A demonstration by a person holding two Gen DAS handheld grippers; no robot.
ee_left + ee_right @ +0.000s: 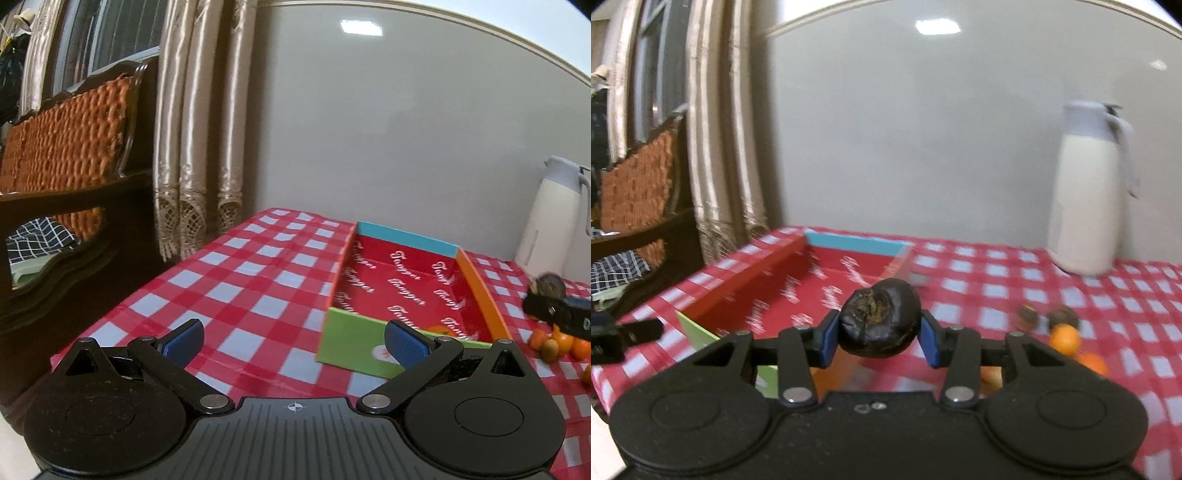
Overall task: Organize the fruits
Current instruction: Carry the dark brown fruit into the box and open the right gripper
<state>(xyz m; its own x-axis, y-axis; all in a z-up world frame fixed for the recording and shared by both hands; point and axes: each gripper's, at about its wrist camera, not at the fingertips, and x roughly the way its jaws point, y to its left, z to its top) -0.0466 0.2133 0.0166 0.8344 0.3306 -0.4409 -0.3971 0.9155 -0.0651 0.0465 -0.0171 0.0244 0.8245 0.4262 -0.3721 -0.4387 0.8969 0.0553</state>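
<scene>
Right hand-held gripper (880, 338) clamps a dark wrinkled fruit (880, 322), unclear from the left wrist view

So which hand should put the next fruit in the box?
The right. Its gripper is shut on a dark fruit, right beside the red box. The left gripper is open with nothing in it, so it would first have to fetch one of the oranges.
</scene>
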